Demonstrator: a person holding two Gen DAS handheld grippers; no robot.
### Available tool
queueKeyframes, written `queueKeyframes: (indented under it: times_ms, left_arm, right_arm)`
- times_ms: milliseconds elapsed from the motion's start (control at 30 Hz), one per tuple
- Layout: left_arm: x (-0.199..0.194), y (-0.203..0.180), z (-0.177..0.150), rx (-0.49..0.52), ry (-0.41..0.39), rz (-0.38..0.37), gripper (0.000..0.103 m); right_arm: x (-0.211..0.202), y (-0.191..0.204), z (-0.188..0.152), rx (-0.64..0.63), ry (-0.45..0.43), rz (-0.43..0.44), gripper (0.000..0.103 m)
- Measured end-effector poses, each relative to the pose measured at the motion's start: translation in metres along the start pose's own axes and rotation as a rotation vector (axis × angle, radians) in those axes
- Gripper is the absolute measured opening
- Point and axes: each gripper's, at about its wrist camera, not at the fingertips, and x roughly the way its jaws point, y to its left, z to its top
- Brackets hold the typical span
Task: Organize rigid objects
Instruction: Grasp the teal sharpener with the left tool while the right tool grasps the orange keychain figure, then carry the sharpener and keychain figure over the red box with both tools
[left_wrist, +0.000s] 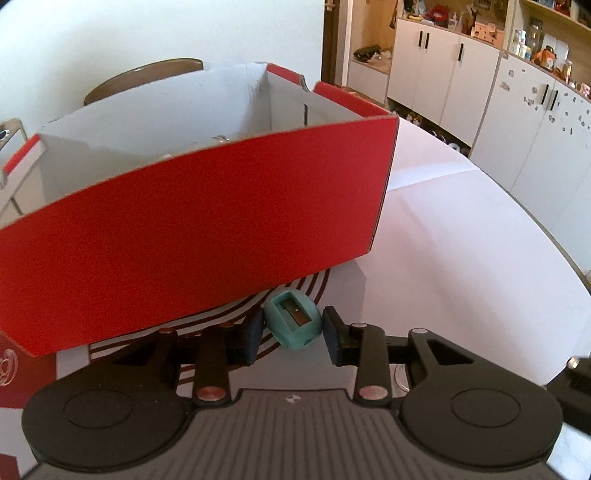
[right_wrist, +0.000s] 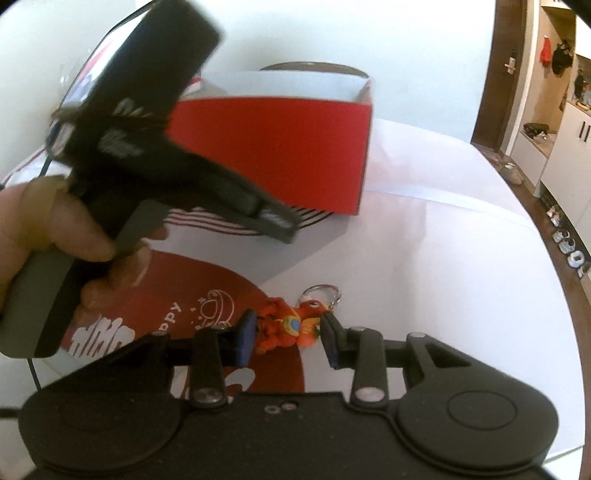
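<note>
Teal plastic pencil sharpener (left_wrist: 293, 323) sits between the left claw (left_wrist: 291, 336)'s spread pads, just before the red cardboard box (left_wrist: 192, 225), whose contents its front wall hides. Orange figurine keychain (right_wrist: 286, 326) lies on the white-covered table (right_wrist: 443, 295) inside the right claw (right_wrist: 286, 338), released; contact with either pad is unclear. Blur smears the left hand (right_wrist: 55, 236).

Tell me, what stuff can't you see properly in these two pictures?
- Inside of the red box, left wrist view: its near wall hides the bottom.
- Left gripper, right wrist view: motion blur smears it, so its fingertips and any hold are unclear.
- Orange keychain toy, right wrist view: too small to tell which character.
- Teal sharpener, left wrist view: contact with the pads is uncertain.
</note>
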Motion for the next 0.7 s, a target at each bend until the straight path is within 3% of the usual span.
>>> queueKeyframes:
  times_ms: [300, 700]
  left_arm:
    - [-0.039, 0.014, -0.003, -0.014, -0.015, 0.018, 0.034]
    - [-0.097, 0.032, 0.003, -0.031, -0.061, 0.025, 0.034]
  right_arm:
    - [-0.036, -0.015, 0.010, 0.076, -0.057, 0.047, 0.036]
    - [-0.070, -0.017, 0.035, 0.033, -0.111, 0.091, 0.036]
